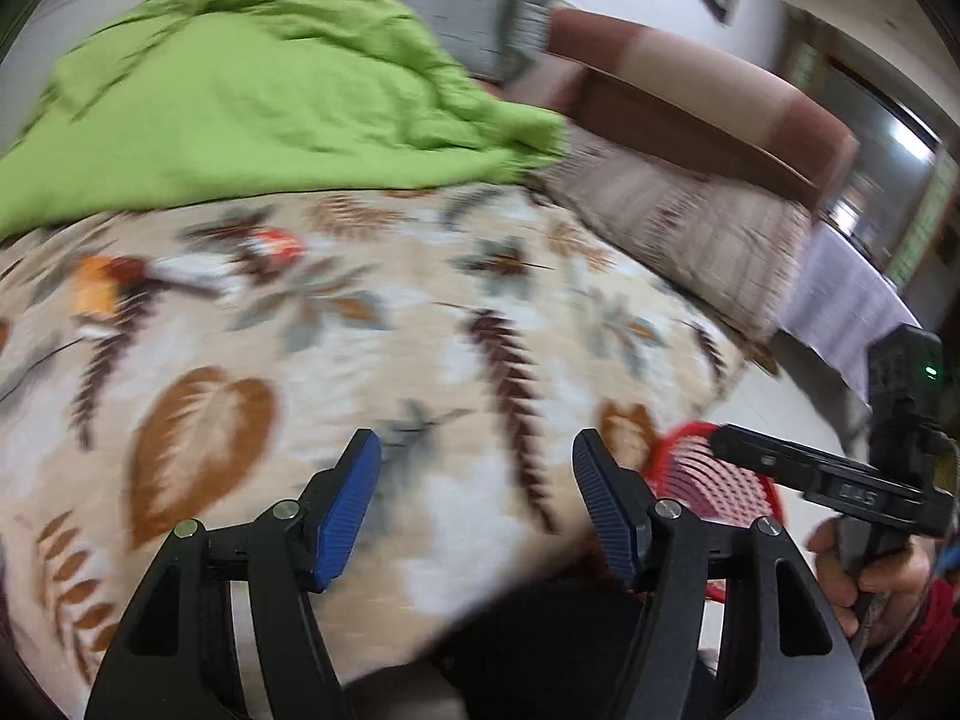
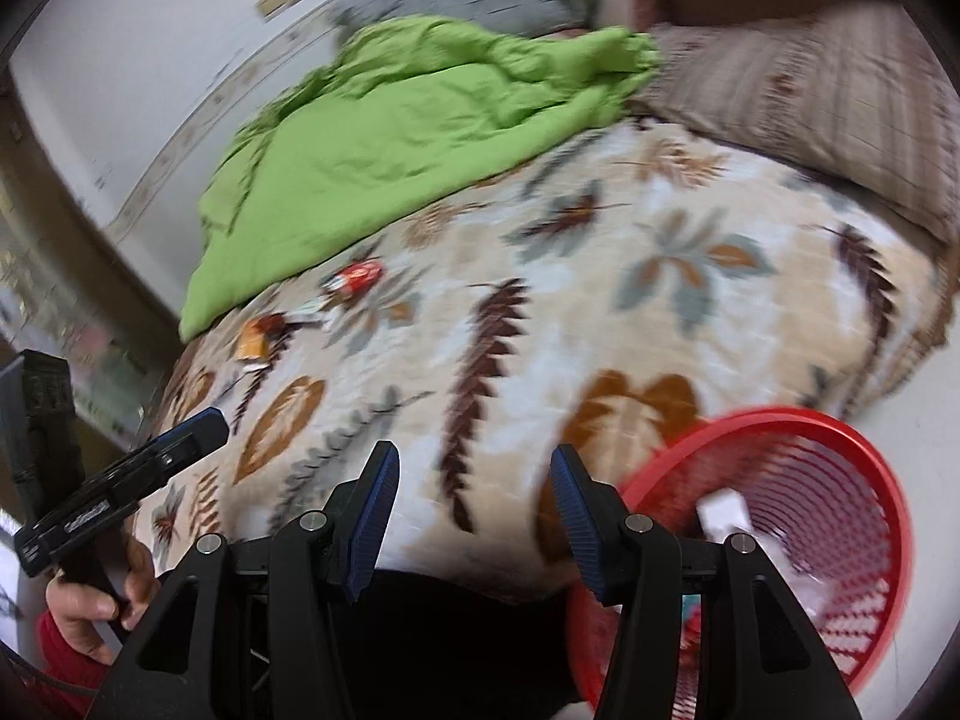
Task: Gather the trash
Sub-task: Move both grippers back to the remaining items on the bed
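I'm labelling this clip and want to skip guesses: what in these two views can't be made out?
- Red wrapper and orange wrapper on the bedspread: motion blur and small size hide any print in both views.
- Red basket: the right gripper hides part of its contents in the right wrist view; in the left wrist view the left gripper covers most of it.
- The bed's near edge: hidden behind both grippers.
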Tool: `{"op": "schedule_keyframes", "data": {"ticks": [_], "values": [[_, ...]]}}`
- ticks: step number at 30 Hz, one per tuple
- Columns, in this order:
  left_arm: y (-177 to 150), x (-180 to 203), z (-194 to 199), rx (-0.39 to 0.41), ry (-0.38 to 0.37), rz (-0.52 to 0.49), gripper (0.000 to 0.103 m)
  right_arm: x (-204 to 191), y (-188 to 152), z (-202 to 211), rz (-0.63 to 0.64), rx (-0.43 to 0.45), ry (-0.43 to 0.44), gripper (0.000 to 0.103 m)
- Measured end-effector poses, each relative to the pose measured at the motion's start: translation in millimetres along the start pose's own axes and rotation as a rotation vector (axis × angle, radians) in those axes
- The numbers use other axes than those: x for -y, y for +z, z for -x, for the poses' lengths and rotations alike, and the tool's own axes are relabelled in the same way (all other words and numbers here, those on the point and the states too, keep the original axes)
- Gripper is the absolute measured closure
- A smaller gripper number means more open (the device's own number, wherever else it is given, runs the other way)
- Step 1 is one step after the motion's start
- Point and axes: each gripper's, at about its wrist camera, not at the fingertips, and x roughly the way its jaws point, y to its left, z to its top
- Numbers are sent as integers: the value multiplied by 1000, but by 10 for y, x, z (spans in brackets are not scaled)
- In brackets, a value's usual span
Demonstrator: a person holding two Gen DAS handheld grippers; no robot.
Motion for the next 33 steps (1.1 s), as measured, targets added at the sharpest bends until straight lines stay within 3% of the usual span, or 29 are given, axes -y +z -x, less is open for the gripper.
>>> {"op": "schedule_keyframes", "data": {"ticks": [9, 15, 22, 24, 30, 31, 32, 33], "values": [[110, -1226, 227, 51, 204, 223, 36, -833, 238, -631, 141, -79, 120, 45], [383, -2016, 118, 49, 316, 352, 36, -1285, 346, -1060, 202, -114, 175, 44], [786, -2573, -450, -13, 439, 361, 36, -1387, 443, -1350, 203, -145, 198, 44], [849, -2684, -652, -43, 442, 364, 36, -1350, 470, -1408, 185, -152, 205, 44], [990, -2936, -1114, -87, 589, 321, 36, -1289, 518, -1541, 181, -171, 195, 44], [993, -2979, -1150, -87, 592, 327, 42, -1285, 532, -1563, 182, -174, 195, 44], [987, -3040, -1169, -82, 590, 342, 56, -1287, 548, -1585, 182, -174, 197, 44], [978, -3081, -1171, -79, 586, 356, 59, -1294, 560, -1600, 181, -174, 199, 44]]}}
